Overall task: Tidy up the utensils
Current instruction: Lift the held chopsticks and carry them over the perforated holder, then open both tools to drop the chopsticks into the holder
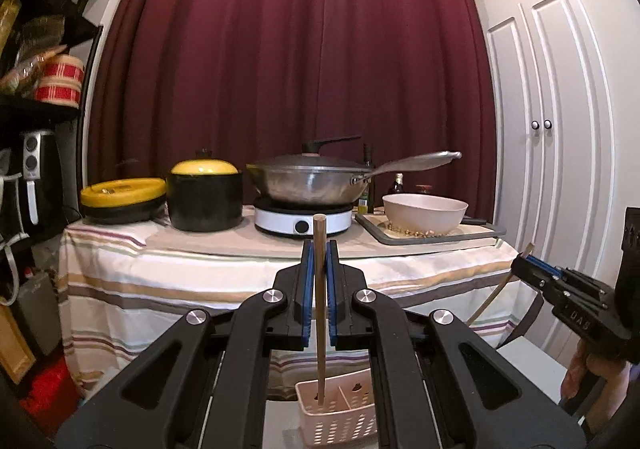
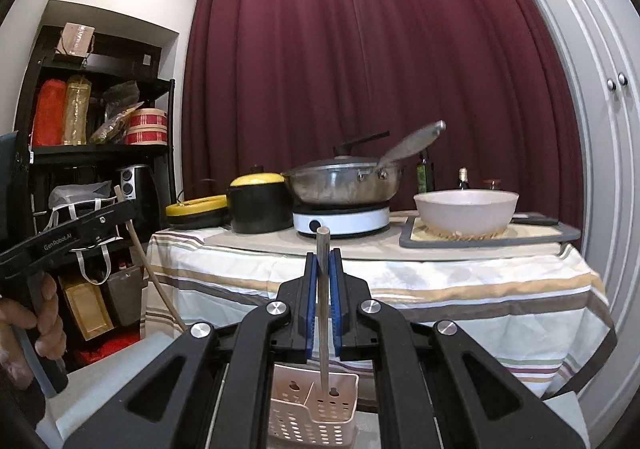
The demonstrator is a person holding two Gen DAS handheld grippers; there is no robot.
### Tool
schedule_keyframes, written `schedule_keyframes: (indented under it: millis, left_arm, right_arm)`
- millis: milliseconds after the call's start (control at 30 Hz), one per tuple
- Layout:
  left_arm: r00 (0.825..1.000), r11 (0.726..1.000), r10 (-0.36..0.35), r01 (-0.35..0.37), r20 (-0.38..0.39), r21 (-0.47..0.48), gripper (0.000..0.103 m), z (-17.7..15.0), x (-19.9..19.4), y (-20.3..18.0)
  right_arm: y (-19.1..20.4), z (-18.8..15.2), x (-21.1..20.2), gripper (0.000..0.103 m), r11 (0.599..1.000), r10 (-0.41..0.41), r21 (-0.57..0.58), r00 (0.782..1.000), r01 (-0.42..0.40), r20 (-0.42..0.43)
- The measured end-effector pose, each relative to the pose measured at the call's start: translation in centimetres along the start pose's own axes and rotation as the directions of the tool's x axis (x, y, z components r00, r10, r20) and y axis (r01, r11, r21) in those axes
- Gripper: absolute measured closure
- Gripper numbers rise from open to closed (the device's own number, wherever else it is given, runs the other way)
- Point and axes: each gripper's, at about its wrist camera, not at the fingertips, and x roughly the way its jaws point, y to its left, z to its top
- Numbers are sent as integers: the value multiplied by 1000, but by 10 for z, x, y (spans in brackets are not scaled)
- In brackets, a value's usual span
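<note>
Maroon curtain [image 1: 288, 61] is filling the background, with a black shelf [image 2: 100, 153] sitting at nine o'clock and white cupboard doors [image 1: 552, 129] at three o'clock.

Items, left to right:

- Table under a striped cloth [image 1: 180, 281], carrying two yellow-lidded black pots [image 1: 204, 193], a wok [image 1: 312, 181] on a white hotplate [image 1: 302, 219], bottles, and a pale bowl [image 1: 424, 211] on a grey tray [image 1: 432, 237].
- Left gripper [image 1: 319, 249]: jaws pressed together, pinching a wooden stick [image 1: 320, 289] near its upper end. The stick is hanging nearly upright, its lower end dipping into the left compartment of the basket [image 1: 340, 421] at six o'clock.
- Right gripper [image 2: 323, 261]: jaws pressed together, pinching a metal utensil handle [image 2: 323, 289], also upright, its lower end reaching into the basket's right compartment; whether either tip is touching the bottom cannot be told.

Handling, as a judgement: the stick is likely light, stiff and grippy; the metal handle is likely heavier, smooth and prone to slipping or swinging. Both are best held high on the handle, as now, leaving the working end free to drop in. The basket looks light and may be shifting or tipping if nudged.
</note>
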Motion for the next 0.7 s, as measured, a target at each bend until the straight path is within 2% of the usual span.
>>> schedule_keyframes:
  millis: [200,400,533,600,667,700]
  left_arm:
    - [998,1000,11,-13,-65,-25,97,-35,37,2]
    - [988,999,11,-17,-152,-34,97,-78,68,3]
    - [984,1000,19,-21,-179,-7,97,-94,77,1]
    - [983,1000,19,-19,-181,2,92,-99,77,0]
    - [982,1000,18,-18,-188,3,78,-102,78,-2]
    - [982,1000,18,-19,-188,0,72,-103,77,-2]
  right_arm:
    - [-11,-31,28,96,999,12,50,996,-8,-85]
    - [-18,-64,48,96,996,13,91,986,2,-163]
    - [-22,-77,56,96,995,9,99,981,10,-194]
    - [-22,-81,56,96,995,3,97,980,16,-198]
    - [-23,-82,56,94,995,1,98,980,18,-198]
    - [-23,-81,56,86,995,2,98,980,18,-198]
